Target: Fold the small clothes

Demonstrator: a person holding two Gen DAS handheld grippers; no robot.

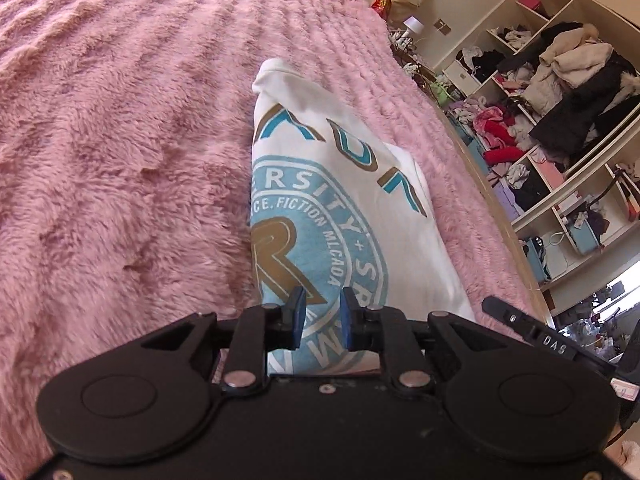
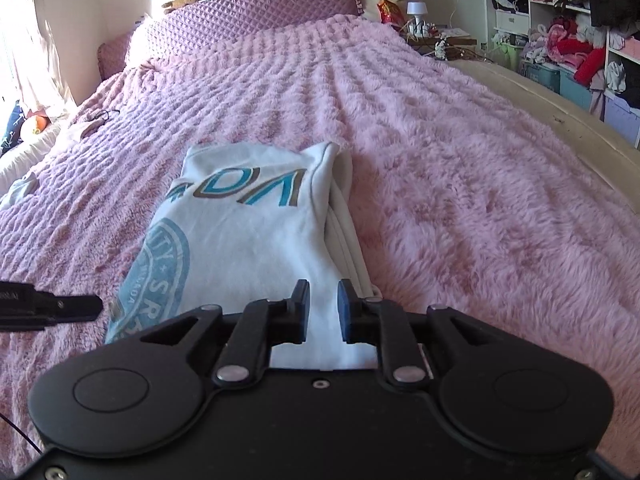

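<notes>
Lying folded into a long strip on the pink fleece blanket, the white printed T-shirt is looking light and limp — best pinched at its near hem corners. Both the left gripper and right gripper are hovering with jaws slightly parted, gripping nothing. Wardrobe shelves are overflowing with clothes.

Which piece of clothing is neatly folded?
The white printed T-shirt on the pink blanket; the clothes on the shelves lie in jumbled heaps.

pink blanket | lamp | cluttered shelves | possibly teddy
</notes>
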